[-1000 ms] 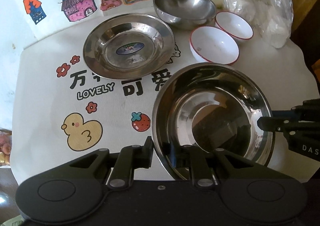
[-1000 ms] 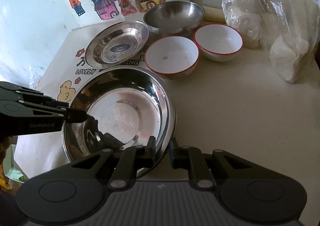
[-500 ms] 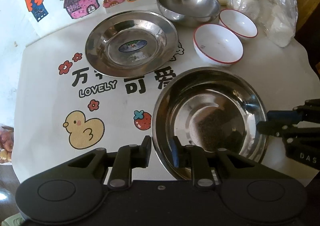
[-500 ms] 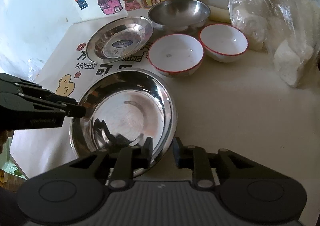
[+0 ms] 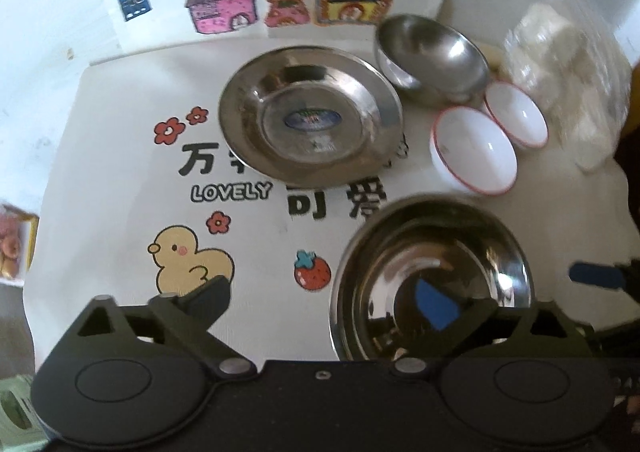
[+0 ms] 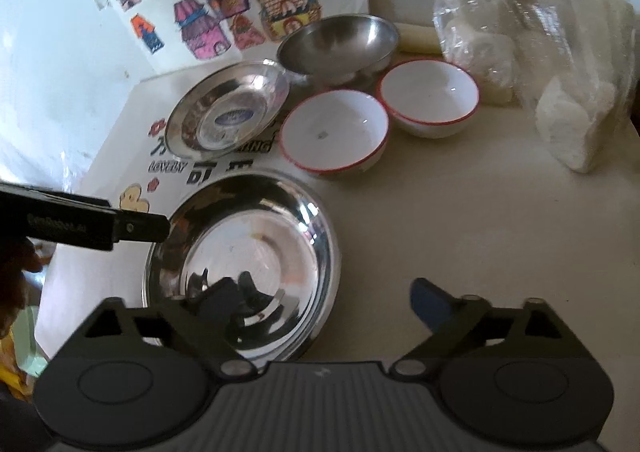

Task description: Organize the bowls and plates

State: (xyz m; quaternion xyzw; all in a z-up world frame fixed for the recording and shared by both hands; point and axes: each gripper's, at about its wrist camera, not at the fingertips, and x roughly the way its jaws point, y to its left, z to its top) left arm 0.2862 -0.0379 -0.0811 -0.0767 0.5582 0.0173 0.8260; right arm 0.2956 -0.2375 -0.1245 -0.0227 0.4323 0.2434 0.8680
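Left wrist view: left tongs [image 5: 340, 304] spread wide, empty; steel plate [image 5: 432, 276] on worktop [image 5: 120, 212] under right finger, possibly clear of it. Right wrist view: right tongs [image 6: 320, 304] wide, empty; plate [image 6: 244, 264] lies forward-left, left finger over its rim.

The left view is smeared by motion, so the plastic bag [image 5: 568, 64] shows only a pale mass. The left claw [image 5: 344, 296] covers the near rim of the big steel basin [image 5: 432, 264]. The sticker [image 5: 312, 118] in the steel plate [image 5: 310, 114] is too small to read
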